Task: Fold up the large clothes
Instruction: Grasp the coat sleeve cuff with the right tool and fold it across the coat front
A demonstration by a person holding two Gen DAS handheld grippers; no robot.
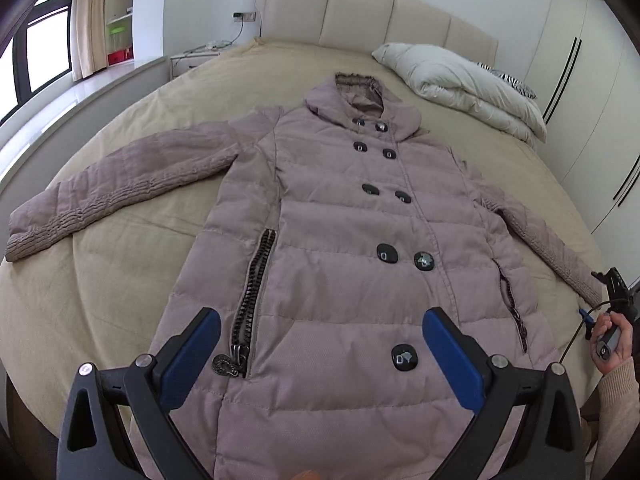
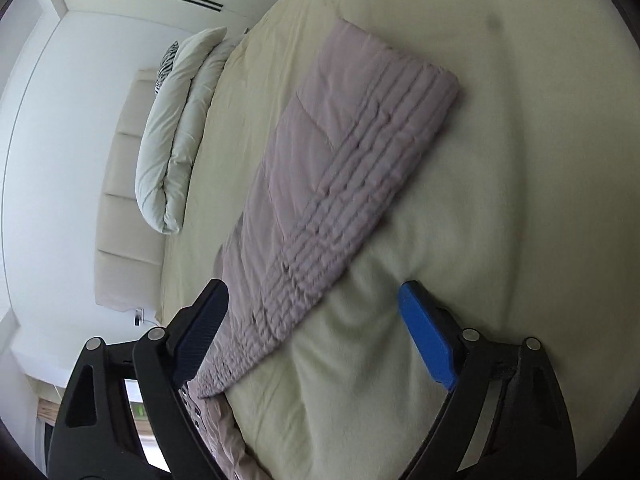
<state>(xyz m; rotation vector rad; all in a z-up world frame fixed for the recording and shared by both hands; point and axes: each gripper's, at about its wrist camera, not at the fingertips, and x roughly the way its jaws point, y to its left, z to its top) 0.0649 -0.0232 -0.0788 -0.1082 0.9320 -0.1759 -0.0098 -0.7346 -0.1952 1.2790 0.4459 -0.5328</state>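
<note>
Mauve quilted hooded coat (image 1: 340, 220) lay flat mid-frame on beige bedspread (image 1: 120, 272), left gripper (image 1: 320, 344) spread wide over hem, right gripper (image 2: 312, 320) gaping beside ribbed sleeve (image 2: 340, 184), nothing gripped

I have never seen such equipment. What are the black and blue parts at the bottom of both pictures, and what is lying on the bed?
They are hand-held tongs, one in each of a person's hands, each carrying a camera looking along its fingers. The left tongs hang open above a mauve padded coat spread flat, buttoned, on the bed. The right tongs are open beside the coat's right sleeve. Neither holds anything. The right hand shows in the left camera's picture. A folded duvet lies by the headboard.
</note>
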